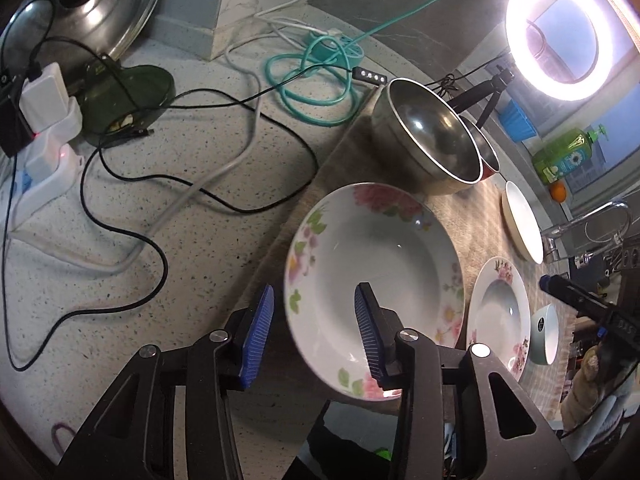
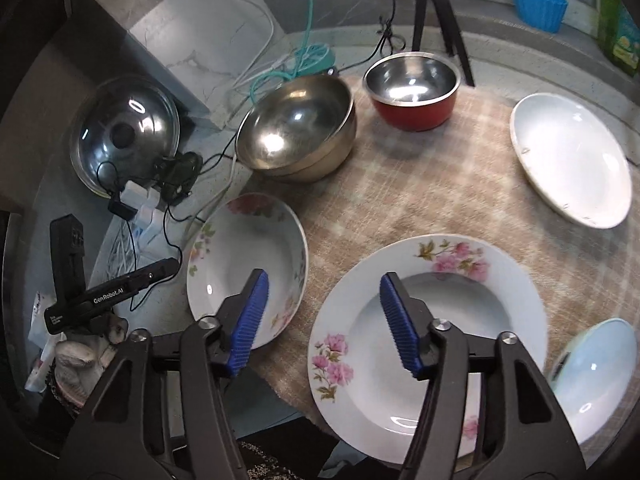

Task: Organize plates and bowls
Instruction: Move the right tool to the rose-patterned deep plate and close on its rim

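Note:
On a checked mat (image 2: pixel 440 184) lie two floral plates. In the left wrist view my left gripper (image 1: pixel 316 332) stands open astride the near left rim of the deeper floral plate (image 1: pixel 372 264), one pad outside and one over its well, neither pressing. My right gripper (image 2: pixel 325 320) is open over the left rim of the wider floral plate (image 2: pixel 432 352); the deeper floral plate (image 2: pixel 248 256) lies just to its left. Further back sit a steel bowl (image 2: pixel 296 128), a red bowl (image 2: pixel 412 92) and a white plate (image 2: pixel 572 156). A pale blue bowl (image 2: pixel 592 376) is at the right.
Black, white and teal cables (image 1: pixel 168 184) sprawl over the speckled counter left of the mat, beside a power strip (image 1: pixel 44 160) and a pot lid (image 2: pixel 124 136). A ring light (image 1: pixel 560 36) on a tripod (image 2: pixel 436 12), a soap bottle (image 1: pixel 568 154) and a faucet (image 1: pixel 592 220) stand behind.

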`<state>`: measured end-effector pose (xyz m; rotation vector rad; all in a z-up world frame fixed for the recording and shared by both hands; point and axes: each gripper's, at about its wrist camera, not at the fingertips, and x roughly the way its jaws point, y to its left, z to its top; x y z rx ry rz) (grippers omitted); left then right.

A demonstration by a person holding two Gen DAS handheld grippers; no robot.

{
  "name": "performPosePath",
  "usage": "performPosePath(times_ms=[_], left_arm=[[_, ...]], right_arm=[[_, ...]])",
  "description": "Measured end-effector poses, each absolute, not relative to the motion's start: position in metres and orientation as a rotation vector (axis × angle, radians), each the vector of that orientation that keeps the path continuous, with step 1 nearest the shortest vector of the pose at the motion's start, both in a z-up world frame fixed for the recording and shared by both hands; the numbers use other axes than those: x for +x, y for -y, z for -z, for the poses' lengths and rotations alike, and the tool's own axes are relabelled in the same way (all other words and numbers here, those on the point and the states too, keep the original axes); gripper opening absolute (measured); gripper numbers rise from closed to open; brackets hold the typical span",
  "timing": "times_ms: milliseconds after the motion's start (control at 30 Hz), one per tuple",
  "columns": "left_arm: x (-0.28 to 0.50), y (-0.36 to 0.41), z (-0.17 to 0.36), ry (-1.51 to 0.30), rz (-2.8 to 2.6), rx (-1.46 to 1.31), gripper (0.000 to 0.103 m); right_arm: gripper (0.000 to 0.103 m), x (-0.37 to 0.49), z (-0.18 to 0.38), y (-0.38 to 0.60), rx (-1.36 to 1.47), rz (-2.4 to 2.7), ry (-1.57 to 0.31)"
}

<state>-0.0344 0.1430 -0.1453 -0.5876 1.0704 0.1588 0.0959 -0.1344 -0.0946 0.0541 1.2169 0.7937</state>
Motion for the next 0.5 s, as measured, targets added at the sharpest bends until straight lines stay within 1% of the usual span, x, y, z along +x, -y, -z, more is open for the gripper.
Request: performPosePath(times_ms=[33, 167, 233, 267, 500], left_arm=[[-0.035, -0.145, 0.147, -1.073, -0.159, -0.596, 0.035], [-0.037, -0.153, 0.158, -1.089, -0.161, -0.633, 0.024], [-0.038, -0.155, 0.163, -1.098, -0.161, -0.647, 0.02], [-0.039, -0.156, 0.165, -1.1, -0.161, -0.653, 0.019], [-0.039, -0.16, 0.172, -1.106, -0.152, -0.684, 0.017]], right_arm=[[0.05, 0.095, 0.099, 0.129, 0.047, -0.8, -1.227], [0.045, 0.095, 0.118, 0.112, 0.022, -0.815, -1.266], [0.038, 0.097, 0.126, 0.105, 0.033, -0.825, -1.293], [0.037, 0.098, 0.13, 0.102, 0.036, -0.828, -1.302], [0.03, 0.106, 0.144, 0.087, 0.058, -0.842, -1.343]])
